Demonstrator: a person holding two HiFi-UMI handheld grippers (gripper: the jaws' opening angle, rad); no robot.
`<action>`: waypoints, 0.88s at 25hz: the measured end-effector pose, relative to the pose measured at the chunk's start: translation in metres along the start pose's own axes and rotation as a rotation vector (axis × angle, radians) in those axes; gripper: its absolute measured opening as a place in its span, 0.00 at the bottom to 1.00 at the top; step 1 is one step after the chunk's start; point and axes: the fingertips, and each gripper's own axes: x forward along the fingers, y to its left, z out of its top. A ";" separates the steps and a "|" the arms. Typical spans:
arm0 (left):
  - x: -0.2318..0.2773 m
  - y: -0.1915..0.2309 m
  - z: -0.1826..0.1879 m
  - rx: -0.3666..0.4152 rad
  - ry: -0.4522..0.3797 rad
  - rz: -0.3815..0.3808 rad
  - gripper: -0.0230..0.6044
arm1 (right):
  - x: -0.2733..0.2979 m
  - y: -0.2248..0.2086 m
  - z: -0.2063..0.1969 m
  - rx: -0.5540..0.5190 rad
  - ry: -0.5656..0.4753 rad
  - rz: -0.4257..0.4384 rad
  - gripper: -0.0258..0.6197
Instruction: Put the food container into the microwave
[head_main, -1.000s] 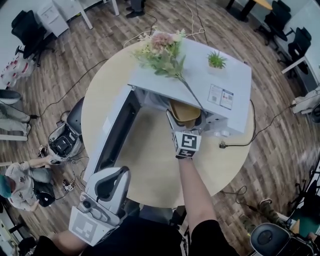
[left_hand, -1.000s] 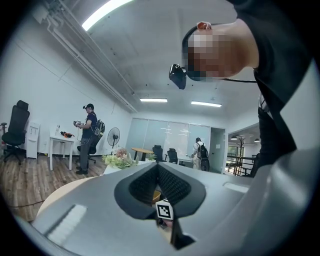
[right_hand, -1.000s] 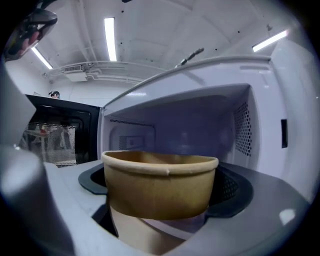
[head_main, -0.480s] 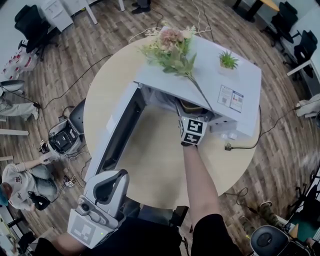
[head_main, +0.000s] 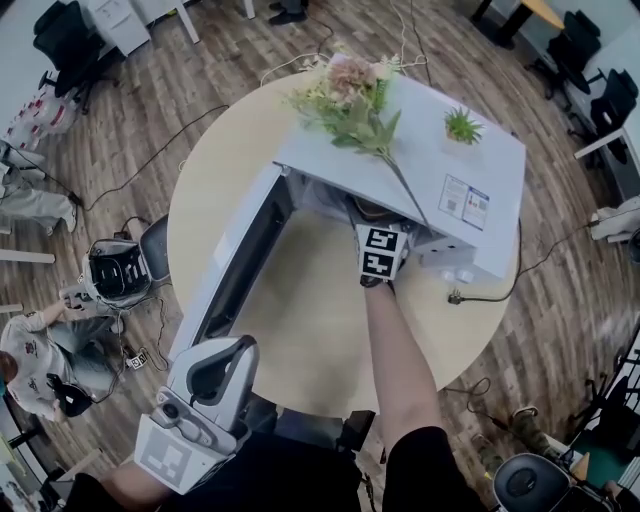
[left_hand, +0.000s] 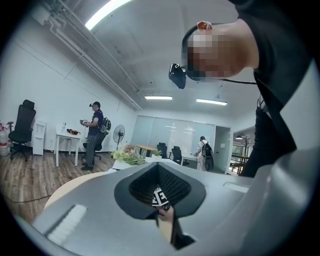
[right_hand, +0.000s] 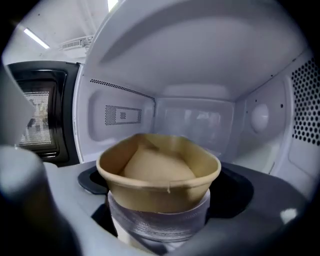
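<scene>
A tan paper food container (right_hand: 159, 172) with a clear plastic base sits between the jaws of my right gripper (right_hand: 160, 220), which is shut on it. It is inside the white microwave (head_main: 420, 170) cavity, just above the cavity floor (right_hand: 280, 175); whether it touches the floor is hidden. In the head view only the right gripper's marker cube (head_main: 381, 252) shows at the oven mouth, with the jaws hidden inside. The microwave door (head_main: 240, 265) hangs wide open to the left. My left gripper (head_main: 212, 378) is held low near the person's body, jaws together and holding nothing.
The microwave stands on a round beige table (head_main: 300, 340). A bunch of flowers (head_main: 350, 90) and a small potted plant (head_main: 461, 125) lie on its top. Its power cord (head_main: 490, 290) trails off the right side. Office chairs and people surround the table.
My right gripper has pushed forward, carrying the container from the oven mouth deeper into the cavity. The left gripper has stayed where it was.
</scene>
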 end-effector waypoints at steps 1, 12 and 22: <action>0.000 0.001 0.001 0.005 0.010 0.005 0.04 | -0.002 0.001 0.000 0.007 0.004 0.005 0.93; 0.002 -0.005 0.004 -0.008 -0.002 -0.021 0.04 | -0.005 -0.010 -0.018 0.063 0.128 -0.044 0.96; -0.004 -0.006 0.003 -0.015 -0.008 -0.016 0.04 | -0.010 0.001 -0.025 0.090 0.230 -0.011 0.97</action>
